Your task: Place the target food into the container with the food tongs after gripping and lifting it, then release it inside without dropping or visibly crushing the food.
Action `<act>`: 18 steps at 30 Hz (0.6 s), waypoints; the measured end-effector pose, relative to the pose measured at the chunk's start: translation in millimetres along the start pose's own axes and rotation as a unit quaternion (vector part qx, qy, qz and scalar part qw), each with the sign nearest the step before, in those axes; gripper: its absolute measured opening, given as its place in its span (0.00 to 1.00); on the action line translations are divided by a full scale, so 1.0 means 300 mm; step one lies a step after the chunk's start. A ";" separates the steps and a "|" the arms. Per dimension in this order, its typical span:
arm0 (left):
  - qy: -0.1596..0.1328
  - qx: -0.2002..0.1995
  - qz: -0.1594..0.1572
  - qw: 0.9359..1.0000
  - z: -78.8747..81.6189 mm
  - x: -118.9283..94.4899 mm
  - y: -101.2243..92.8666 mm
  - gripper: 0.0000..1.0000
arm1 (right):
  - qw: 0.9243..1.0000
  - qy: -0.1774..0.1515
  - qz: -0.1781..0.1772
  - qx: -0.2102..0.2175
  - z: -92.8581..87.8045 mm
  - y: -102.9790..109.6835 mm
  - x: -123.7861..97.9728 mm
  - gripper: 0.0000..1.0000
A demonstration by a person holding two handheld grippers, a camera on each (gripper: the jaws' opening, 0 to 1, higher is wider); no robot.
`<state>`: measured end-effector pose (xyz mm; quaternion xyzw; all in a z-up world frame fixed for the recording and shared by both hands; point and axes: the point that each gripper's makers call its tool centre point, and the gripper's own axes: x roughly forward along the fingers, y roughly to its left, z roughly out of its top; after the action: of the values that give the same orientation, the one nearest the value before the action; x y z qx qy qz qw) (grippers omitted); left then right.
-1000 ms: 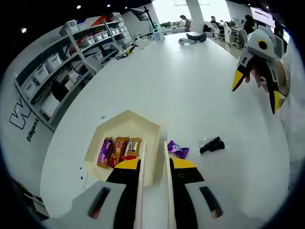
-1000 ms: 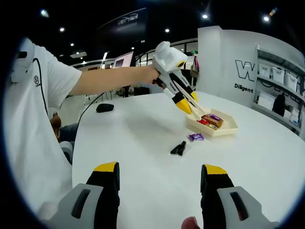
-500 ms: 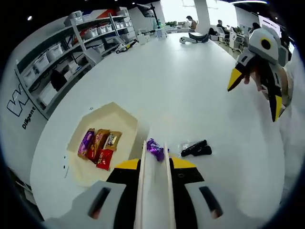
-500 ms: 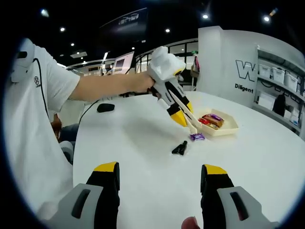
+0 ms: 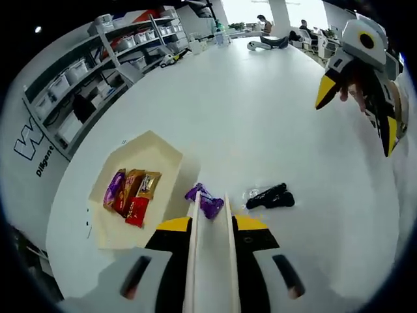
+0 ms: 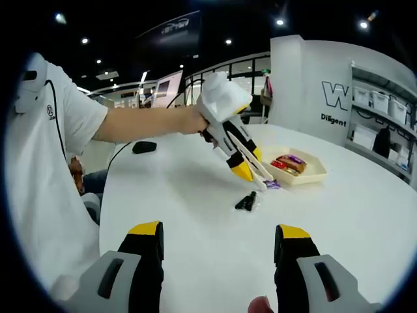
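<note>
In the left gripper view, the left gripper (image 5: 212, 225) rises from the bottom centre, its yellow-tipped jaws drawn narrow around a pair of pale food tongs (image 5: 211, 261). The tong tips reach a purple-wrapped candy (image 5: 204, 200) lying on the white table (image 5: 260, 117) just below centre; whether they are actually pinching it cannot be told. Just right of the candy lies a small black wrapped item (image 5: 270, 196). To the left, at lower left of the frame, sits a cream hexagonal tray (image 5: 140, 156) holding four wrapped sweets side by side: purple, brown, gold and red (image 5: 130, 193). Farther off, at upper left, shelving (image 5: 85, 85) carries pale bins. At upper right the right gripper (image 5: 355, 98) hangs above the table with its jaws spread wide, holding nothing.

In the right gripper view, the right gripper (image 6: 218, 251) stands at the bottom with jaws wide apart. Beyond it, at centre, the left gripper (image 6: 251, 166) points down at the candy (image 6: 272, 184), beside the black item (image 6: 246, 201). The tray (image 6: 306, 176) lies just right of it.
</note>
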<state>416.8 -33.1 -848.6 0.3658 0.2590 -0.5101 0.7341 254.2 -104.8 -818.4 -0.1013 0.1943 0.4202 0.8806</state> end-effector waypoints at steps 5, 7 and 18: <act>0.001 -0.002 0.000 1.000 -0.018 -0.018 0.000 0.21 | 1.000 0.001 0.001 0.000 -0.003 0.002 0.003 0.66; 0.008 0.000 0.005 1.000 -0.032 -0.022 0.009 0.21 | 1.000 0.000 0.001 0.000 -0.001 0.003 0.002 0.66; -0.006 -0.002 -0.001 1.000 -0.018 -0.030 0.013 0.21 | 1.000 0.001 0.002 0.000 -0.003 0.007 0.005 0.66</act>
<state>417.4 -23.0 -844.0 0.3609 0.2555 -0.5124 0.7362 253.3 -102.6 -819.9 -0.1010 0.1950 0.4214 0.8799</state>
